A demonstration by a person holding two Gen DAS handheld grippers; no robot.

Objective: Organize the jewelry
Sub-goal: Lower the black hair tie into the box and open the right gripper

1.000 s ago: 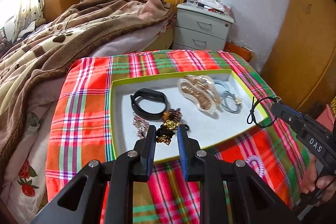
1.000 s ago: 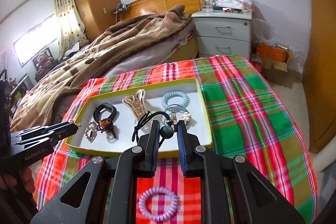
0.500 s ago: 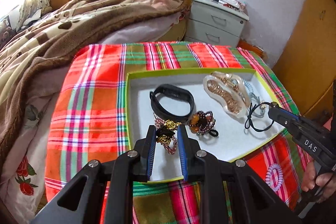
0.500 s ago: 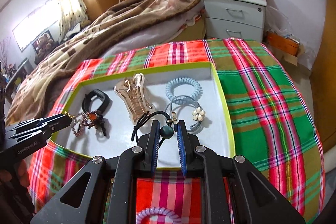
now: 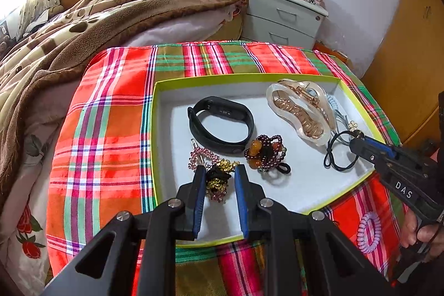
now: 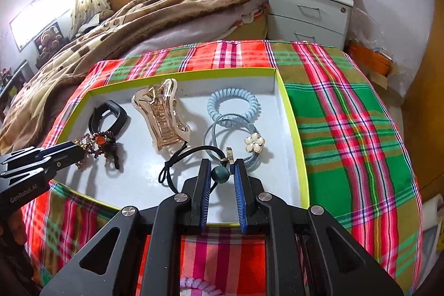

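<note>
A green-rimmed white tray point(image 5: 249, 78) point(image 6: 291, 113) lies on the plaid cloth. My left gripper point(image 5: 219, 176) is shut on a gold-and-black beaded hair tie point(image 5: 217, 179) low over the tray's near left part, above a pink beaded clip point(image 5: 198, 157). My right gripper point(image 6: 220, 171) is shut on a black hair tie with a dark green bead point(image 6: 220, 174) point(image 5: 337, 154) over the tray's near right part. In the tray lie a black wristband point(image 5: 222, 122) point(image 6: 109, 115), a dark red beaded tie point(image 5: 263, 153), a gold claw clip point(image 5: 301, 111) point(image 6: 162, 118), a blue coil tie point(image 6: 233, 104) and a grey flower tie point(image 6: 249, 143).
A lilac coil tie point(image 5: 369, 232) point(image 6: 197, 286) lies on the plaid cloth in front of the tray. A bed with a brown blanket point(image 5: 83, 18) is behind and to the left. A grey nightstand point(image 5: 283, 15) stands at the back, a wooden wardrobe point(image 5: 410, 60) to the right.
Both grippers have moved forward and down over the tray with their hair ties. The left one now hangs over the pink clip; the right one's tie is nearer the flower tie.
</note>
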